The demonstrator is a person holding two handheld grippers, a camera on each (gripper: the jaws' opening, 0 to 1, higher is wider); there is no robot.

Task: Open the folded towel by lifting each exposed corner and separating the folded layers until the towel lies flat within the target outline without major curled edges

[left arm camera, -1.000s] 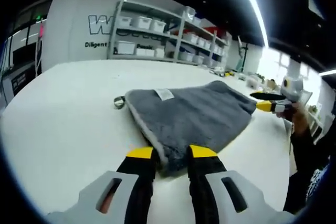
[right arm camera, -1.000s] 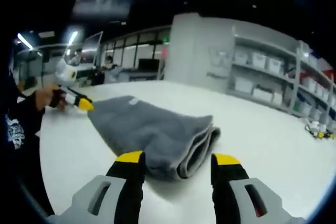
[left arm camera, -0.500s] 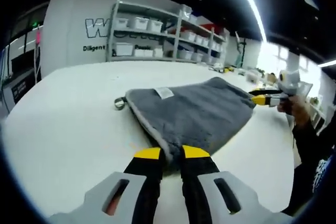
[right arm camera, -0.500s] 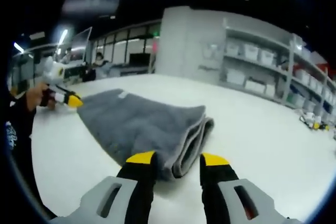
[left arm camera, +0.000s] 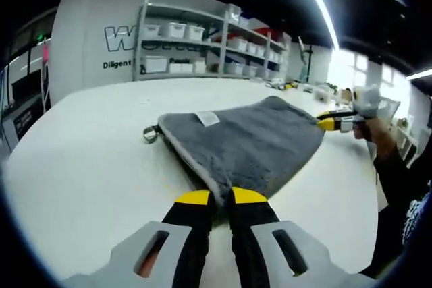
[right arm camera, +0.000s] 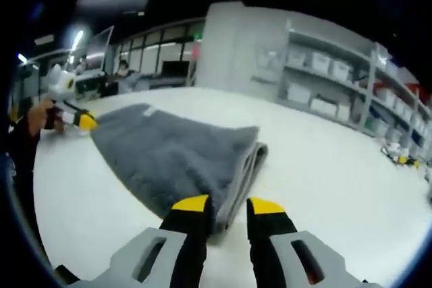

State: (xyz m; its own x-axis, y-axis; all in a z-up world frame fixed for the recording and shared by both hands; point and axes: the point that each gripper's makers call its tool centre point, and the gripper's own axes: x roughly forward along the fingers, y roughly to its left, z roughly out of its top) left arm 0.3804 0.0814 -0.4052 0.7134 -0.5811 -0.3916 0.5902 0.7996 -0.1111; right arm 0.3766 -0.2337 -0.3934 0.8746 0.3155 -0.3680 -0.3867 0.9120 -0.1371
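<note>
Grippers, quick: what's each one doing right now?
Left gripper: shut on a near corner of the grey towel.
Right gripper: fingers nearly closed around the towel's folded corner; a firm grip cannot be told.

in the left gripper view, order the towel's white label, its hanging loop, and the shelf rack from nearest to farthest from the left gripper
1. White sewn label, on top of the folded grey towel, slightly ahead.
2. Small hanging loop at the towel's left corner; too close to the label to rank firmly.
3. Metal shelf rack with white bins, against the far wall.

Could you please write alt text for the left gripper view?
The left tongs pinch the near corner of a folded grey towel on a white table. The right tongs meet its far corner, and storage shelves stand behind.
</note>
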